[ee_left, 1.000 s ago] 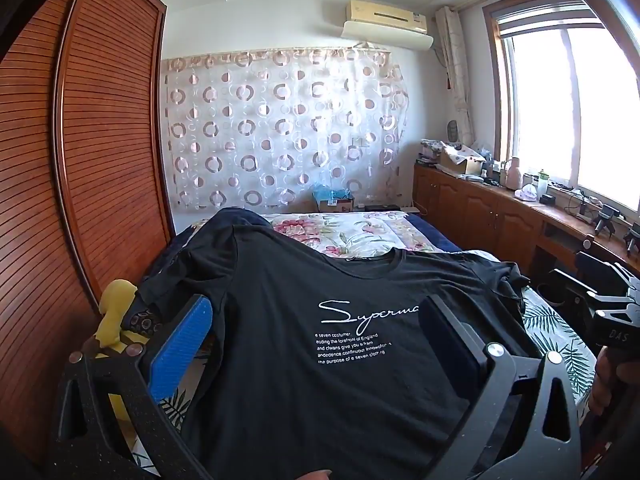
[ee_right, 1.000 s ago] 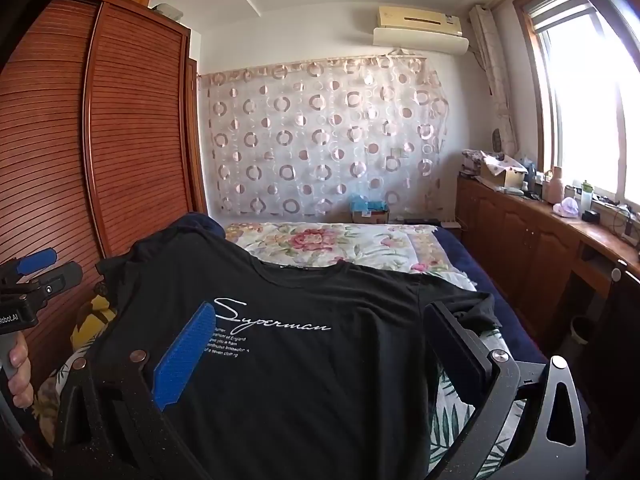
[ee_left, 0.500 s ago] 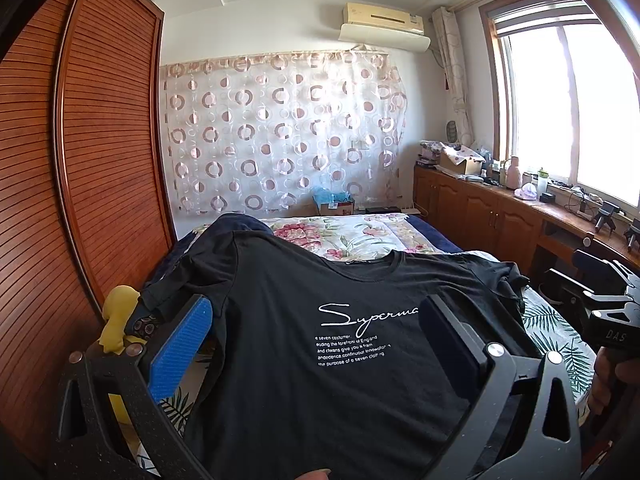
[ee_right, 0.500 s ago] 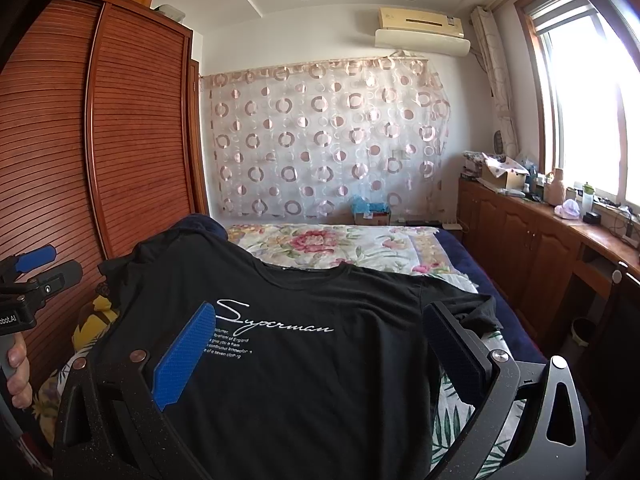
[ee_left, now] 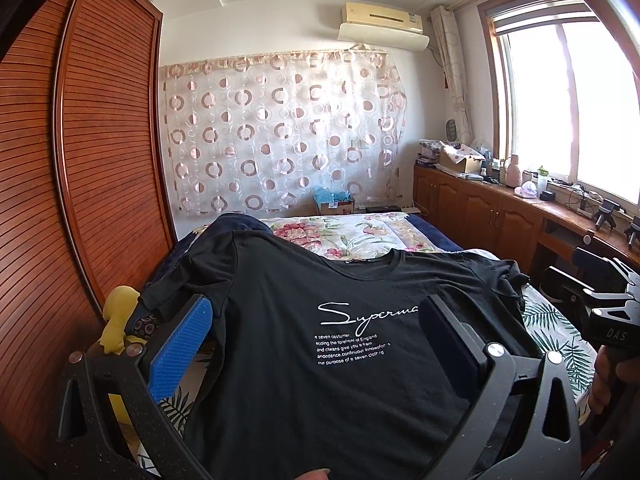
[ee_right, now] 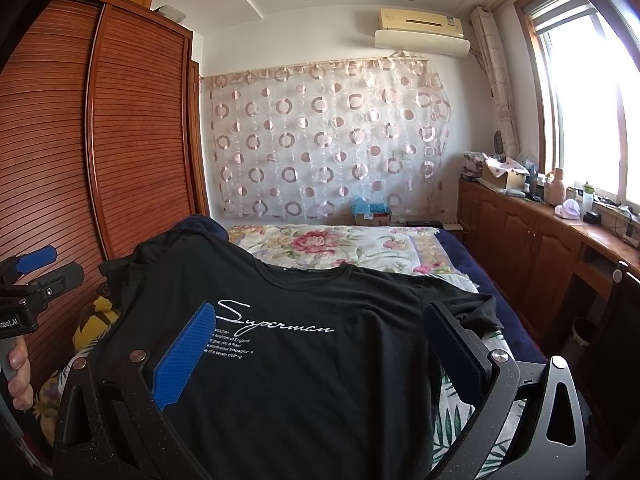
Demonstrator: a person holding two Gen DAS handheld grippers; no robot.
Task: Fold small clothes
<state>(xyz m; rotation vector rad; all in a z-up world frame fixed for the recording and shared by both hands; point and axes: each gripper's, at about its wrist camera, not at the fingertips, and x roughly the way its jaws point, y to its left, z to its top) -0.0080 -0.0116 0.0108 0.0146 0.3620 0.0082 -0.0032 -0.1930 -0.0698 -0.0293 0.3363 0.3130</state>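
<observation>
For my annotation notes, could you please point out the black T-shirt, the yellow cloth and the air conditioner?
black T-shirt (ee_left: pixel 340 380): left wrist view, chest below the print.
yellow cloth (ee_left: pixel 116 312): left wrist view, upper bulge.
air conditioner (ee_right: pixel 420 26): right wrist view, front panel.

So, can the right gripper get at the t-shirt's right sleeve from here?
Probably yes. The right gripper is open above the black t-shirt, and the crumpled sleeve lies just beyond its right finger with nothing over it.
</observation>
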